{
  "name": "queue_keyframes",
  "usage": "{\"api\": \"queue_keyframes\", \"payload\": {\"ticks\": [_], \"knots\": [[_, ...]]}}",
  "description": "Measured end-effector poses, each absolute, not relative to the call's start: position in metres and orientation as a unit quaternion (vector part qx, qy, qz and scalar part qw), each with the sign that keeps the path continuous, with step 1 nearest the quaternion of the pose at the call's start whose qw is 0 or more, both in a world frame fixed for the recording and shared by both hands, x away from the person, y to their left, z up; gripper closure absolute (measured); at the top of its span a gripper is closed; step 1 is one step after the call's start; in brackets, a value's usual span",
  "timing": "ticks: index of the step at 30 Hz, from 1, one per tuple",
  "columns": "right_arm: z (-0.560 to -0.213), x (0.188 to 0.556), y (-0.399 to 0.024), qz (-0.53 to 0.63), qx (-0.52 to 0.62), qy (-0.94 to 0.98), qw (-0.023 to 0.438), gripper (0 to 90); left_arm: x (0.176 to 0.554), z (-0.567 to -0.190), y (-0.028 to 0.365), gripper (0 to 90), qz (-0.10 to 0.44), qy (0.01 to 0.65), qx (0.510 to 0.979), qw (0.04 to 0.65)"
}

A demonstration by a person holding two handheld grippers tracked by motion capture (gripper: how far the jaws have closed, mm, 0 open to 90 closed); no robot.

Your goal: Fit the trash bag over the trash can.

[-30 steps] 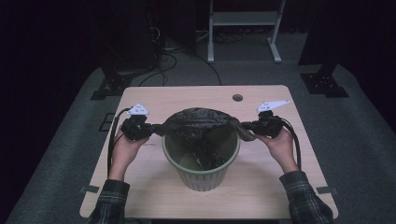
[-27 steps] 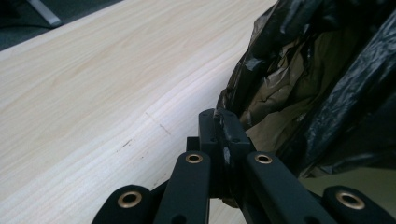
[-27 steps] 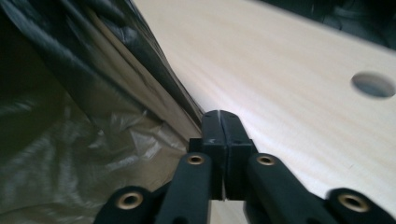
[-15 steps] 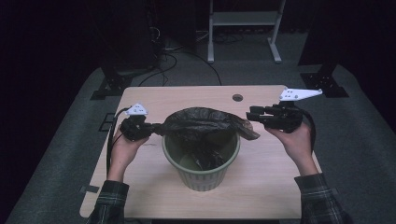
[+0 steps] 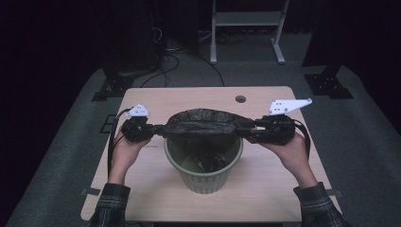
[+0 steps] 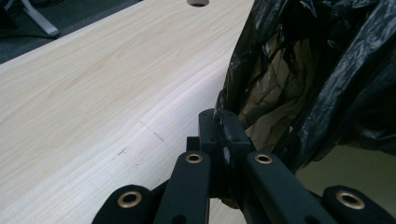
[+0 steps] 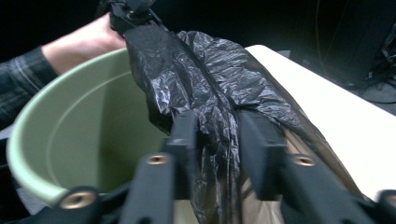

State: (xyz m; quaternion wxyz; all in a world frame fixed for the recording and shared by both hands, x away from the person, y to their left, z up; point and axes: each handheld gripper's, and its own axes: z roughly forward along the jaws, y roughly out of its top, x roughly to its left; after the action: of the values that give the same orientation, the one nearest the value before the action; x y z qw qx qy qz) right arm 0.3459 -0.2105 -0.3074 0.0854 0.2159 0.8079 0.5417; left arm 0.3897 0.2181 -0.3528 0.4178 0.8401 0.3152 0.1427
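A: Starting big: light wood tabletop (image 5: 279,189), round cable hole (image 5: 240,99) near the far edge. Dark carpeted floor (image 5: 364,142) around it, a white metal frame (image 5: 246,19) beyond.

B: Next?

A: Green bin (image 5: 203,177) upright, about mid-tabletop, slightly toward the person's side. A black trash bag (image 5: 203,124) is stretched flat across the far part of its rim, pulled taut left to right. Some bag material hangs down inside the bin.

B: Hands?

A: Plaid sleeves come in from the bottom. The left hand (image 5: 124,151) holds the left gripper (image 5: 158,128) at the bin's left side, the right hand (image 5: 291,151) holds the right gripper (image 5: 246,128) at its right side.

B: Gripper states?

A: Left gripper view: jaws pressed together, pinching the bag's edge (image 6: 224,126), crinkled plastic bulging just beyond. Right gripper view: jaws clamped on a bunched fold of the bag (image 7: 217,126), with the bin's green rim (image 7: 28,121) to one side.

B: Anything smaller?

A: White three-cornered plate on each gripper; a black cable (image 5: 111,142) loops from the left one. Faint scratch marks on the wood (image 6: 149,135) in the left gripper view.
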Motion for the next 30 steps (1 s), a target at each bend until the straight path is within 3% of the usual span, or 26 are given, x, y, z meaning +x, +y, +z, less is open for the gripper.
{"api": "queue_keyframes", "payload": {"ticks": [1,3,19,30], "knots": [[-0.308,0.346,-0.210,0.540,0.215,0.809,0.086,84.2,0.389,-0.353,0.218,89.5,0.142,0.314,0.840,0.418],[-0.308,0.345,-0.211,0.544,0.208,0.808,0.089,90.0,0.388,-0.352,0.217,89.5,0.140,0.312,0.841,0.418],[-0.322,0.282,-0.204,0.554,0.136,0.821,0.031,90.0,0.363,-0.342,0.223,89.5,0.150,0.295,0.836,0.439],[-0.344,0.254,-0.171,0.544,0.079,0.835,-0.031,90.0,0.357,-0.342,0.225,89.4,0.153,0.292,0.833,0.444]]}}
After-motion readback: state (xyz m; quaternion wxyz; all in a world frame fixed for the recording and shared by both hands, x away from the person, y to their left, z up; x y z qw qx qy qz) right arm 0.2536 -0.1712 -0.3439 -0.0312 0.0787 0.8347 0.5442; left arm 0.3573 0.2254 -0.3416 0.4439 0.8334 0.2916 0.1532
